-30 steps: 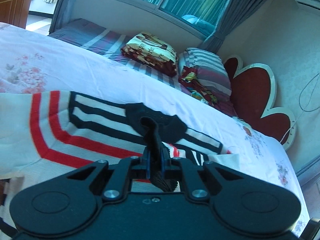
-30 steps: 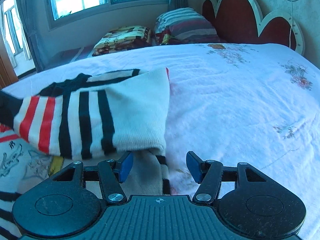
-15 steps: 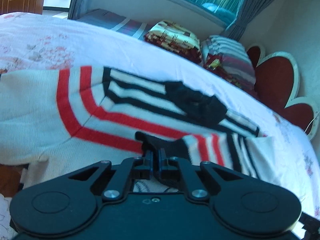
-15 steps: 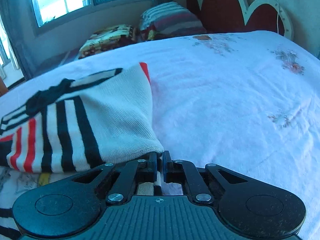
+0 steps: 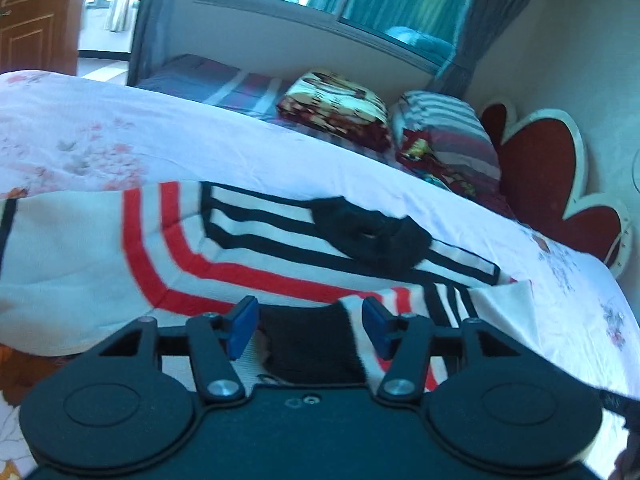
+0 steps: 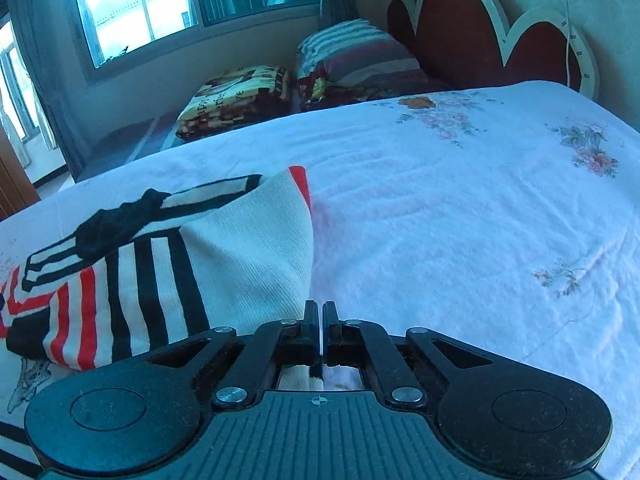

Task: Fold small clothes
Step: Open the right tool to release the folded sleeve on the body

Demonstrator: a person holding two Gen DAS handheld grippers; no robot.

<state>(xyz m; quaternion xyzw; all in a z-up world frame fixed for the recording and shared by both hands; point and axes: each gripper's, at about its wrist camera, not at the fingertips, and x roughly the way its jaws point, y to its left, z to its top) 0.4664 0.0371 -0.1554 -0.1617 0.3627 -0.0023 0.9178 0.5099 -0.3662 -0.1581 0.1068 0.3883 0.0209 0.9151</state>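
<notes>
A white knit sweater (image 5: 100, 248) with red and black stripes lies on the bed, its black collar (image 5: 372, 236) facing up. My left gripper (image 5: 309, 326) hovers low over it and its jaws are opening. The sleeve's black cuff (image 5: 312, 344) lies between the blue pads (image 5: 240, 324), which stand clear of it. In the right wrist view the sweater (image 6: 248, 248) is folded over itself at the left. My right gripper (image 6: 321, 316) is shut at its near white edge, with a strip of the knit pinched behind the fingertips.
The bed's floral sheet (image 6: 460, 240) stretches to the right. A folded patterned blanket (image 5: 336, 108) and a striped pillow (image 5: 444, 136) lie beyond the bed, below the window. A red scalloped headboard (image 6: 472, 40) stands at the back. A printed cloth (image 6: 32, 376) shows under the sweater.
The left gripper, shut on the black cuff before, lowered it onto the sweater and opened. The right gripper closed on the sweater's near edge and has stayed shut.
</notes>
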